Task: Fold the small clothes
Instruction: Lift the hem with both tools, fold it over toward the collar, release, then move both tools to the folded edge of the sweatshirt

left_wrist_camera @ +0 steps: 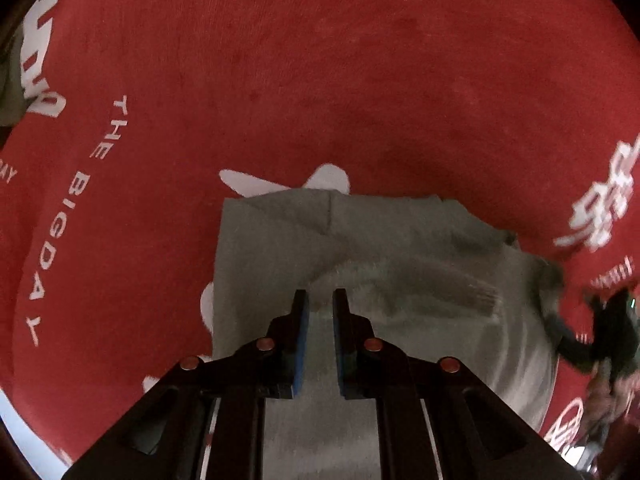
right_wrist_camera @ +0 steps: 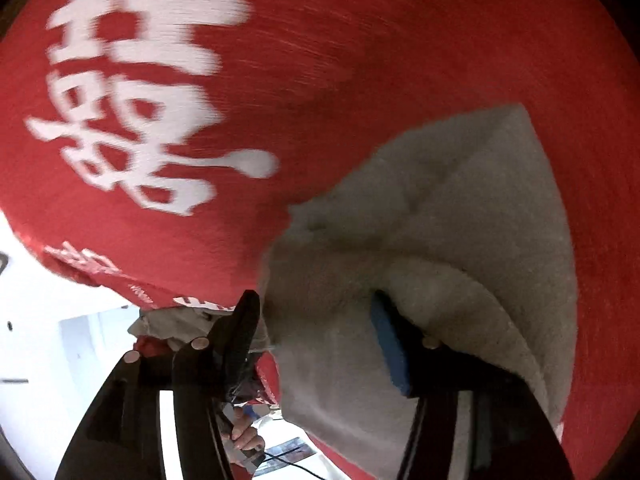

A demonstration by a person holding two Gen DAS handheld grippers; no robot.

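Hovering over the grey garment (left_wrist_camera: pixel 360 248), the left gripper (left_wrist_camera: pixel 320 300) shows parted fingers holding nothing; the cloth lies directly ahead on the red printed tablecloth (left_wrist_camera: pixel 320 60), its long axis running sideways. The right gripper (right_wrist_camera: pixel 316 312), spread wide, straddles the garment's right edge, nearer the fold.
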